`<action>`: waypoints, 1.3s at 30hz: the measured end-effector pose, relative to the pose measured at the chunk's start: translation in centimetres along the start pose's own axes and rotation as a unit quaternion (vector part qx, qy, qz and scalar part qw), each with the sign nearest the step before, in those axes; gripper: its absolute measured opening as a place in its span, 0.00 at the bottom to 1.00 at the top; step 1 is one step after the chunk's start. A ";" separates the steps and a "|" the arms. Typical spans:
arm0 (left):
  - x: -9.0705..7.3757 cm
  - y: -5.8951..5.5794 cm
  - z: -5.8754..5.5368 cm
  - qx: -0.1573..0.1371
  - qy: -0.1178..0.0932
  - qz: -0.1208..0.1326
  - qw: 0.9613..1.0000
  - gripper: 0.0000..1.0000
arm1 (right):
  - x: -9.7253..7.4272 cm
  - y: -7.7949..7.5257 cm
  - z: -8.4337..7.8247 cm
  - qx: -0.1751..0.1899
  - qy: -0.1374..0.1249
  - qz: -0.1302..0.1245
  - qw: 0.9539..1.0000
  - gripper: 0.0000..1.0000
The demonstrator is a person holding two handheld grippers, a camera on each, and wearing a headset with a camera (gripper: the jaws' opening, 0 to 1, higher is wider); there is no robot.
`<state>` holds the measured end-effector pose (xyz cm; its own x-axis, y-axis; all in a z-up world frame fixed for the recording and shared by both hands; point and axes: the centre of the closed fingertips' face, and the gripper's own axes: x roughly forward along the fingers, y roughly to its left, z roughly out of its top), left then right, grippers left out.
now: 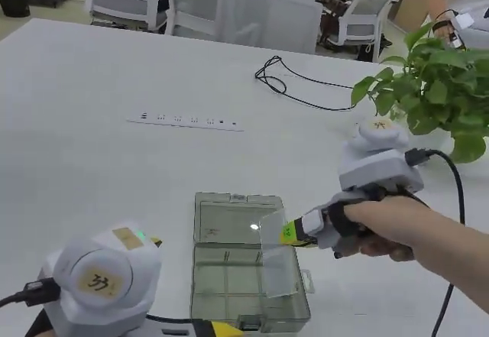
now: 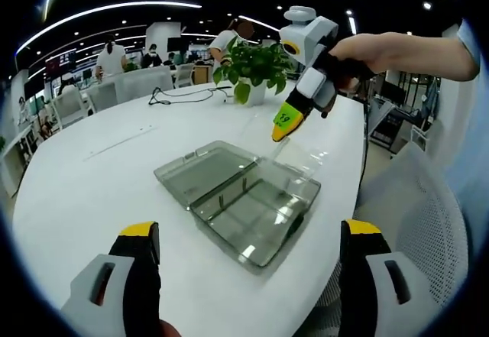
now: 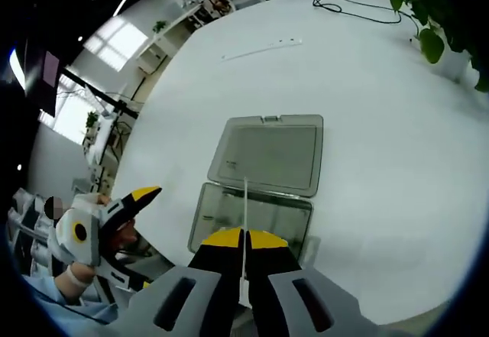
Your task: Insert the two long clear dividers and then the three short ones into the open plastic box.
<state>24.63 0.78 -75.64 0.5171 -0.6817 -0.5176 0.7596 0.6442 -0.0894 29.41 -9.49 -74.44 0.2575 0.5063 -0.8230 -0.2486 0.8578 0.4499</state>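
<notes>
The right gripper (image 3: 244, 239) has its jaws closed on a clear divider (image 1: 279, 267), gripped by one edge. The divider hangs tilted over the right end of the open plastic box (image 1: 229, 218). The box lies on the white table (image 1: 114, 161) with its lid folded flat. The left gripper (image 2: 248, 238) is held at the box's near side with its jaws spread wide and nothing between them.

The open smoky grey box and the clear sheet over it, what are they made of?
The smoky grey box: likely hard tinted plastic, glossy; the white table shows through. The clear sheet: probably thin rigid plastic; the box shows through it, and it looks flat.
</notes>
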 end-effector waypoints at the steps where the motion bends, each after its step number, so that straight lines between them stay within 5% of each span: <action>1: 0.0 0.0 0.0 0.000 0.000 -0.001 1.000 1.00 | 0.0 -0.1 -0.1 -0.002 0.010 -0.004 1.000 0.02; 9: 0.2 -0.4 -0.8 -0.002 0.004 -0.006 1.000 0.99 | 0.1 -1.3 -0.8 0.025 0.077 -0.022 0.997 0.02; 20: 0.2 -1.1 -1.2 -0.002 0.005 -0.015 1.000 0.97 | 0.7 -1.9 -1.6 0.061 0.123 -0.052 0.989 0.02; 39: 0.0 -1.0 -1.7 -0.018 0.001 -0.017 1.000 0.95 | 2.4 -2.5 -2.1 0.079 0.144 -0.077 0.983 0.02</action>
<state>23.21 0.69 -77.03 0.4906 -0.7026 -0.5154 0.7623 0.6326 -0.1367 28.74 -10.64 -78.26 0.0000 0.3427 -0.9394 -0.0739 0.9369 0.3418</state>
